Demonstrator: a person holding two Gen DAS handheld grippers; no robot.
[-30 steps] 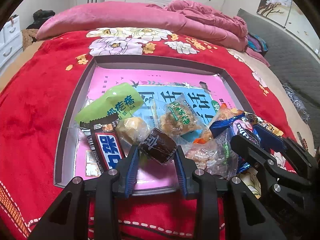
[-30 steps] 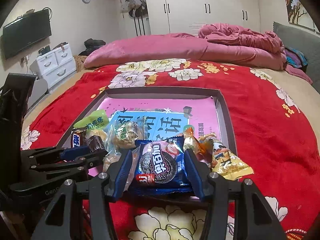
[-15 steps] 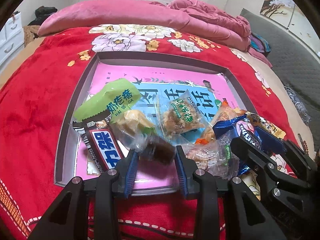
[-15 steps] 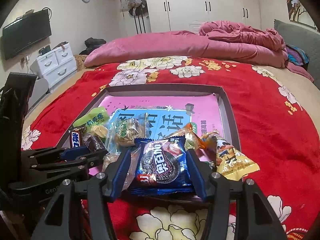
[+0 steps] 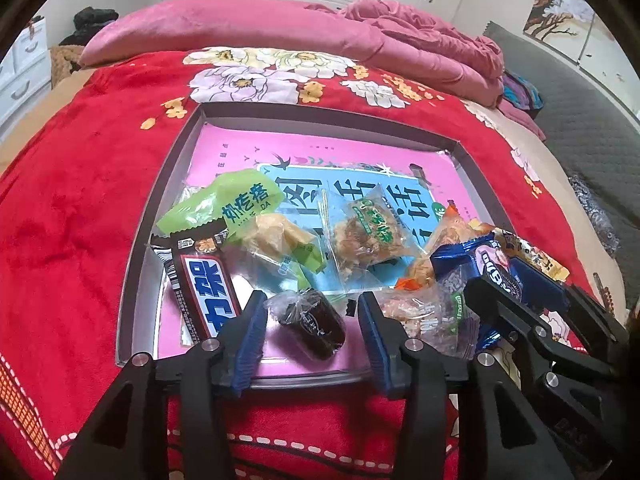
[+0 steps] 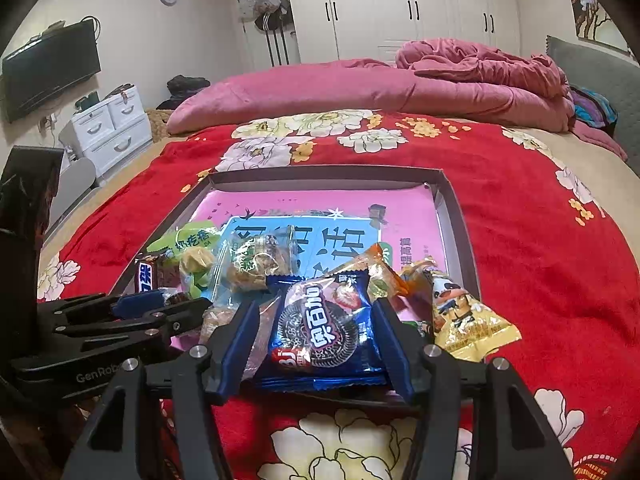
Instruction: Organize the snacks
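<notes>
Resting inside the shallow grey-rimmed cardboard tray [image 5: 138, 236] with its pink printed liner, on a red floral bed blanket [image 5: 72, 208], the snacks lie crowded at the near edge. Item: small dark brown cake in clear wrap [image 5: 310, 322], lying on the liner between the left gripper [image 5: 310, 330] fingers, which are opening and no longer press on it. Item: blue cookie packet with a strawberry picture [image 6: 322, 328], framed by the right gripper [image 6: 316, 340] fingers at a middling width; whether the pads actually pinch it cannot be told. Risks, as judged: the round cake may roll toward the tray's near wall once freed; the slick blue packet overhangs the near rim and could slide onto the blanket if loosely held; the two grippers sit near each other and could clash. Only the left wrist view shows the gap around the cake and the black-and-white chocolate bar [image 5: 204, 288] in full. Only the right wrist view shows the yellow triangular cow-print packet [image 6: 464, 320] straddling the tray's right rim.
</notes>
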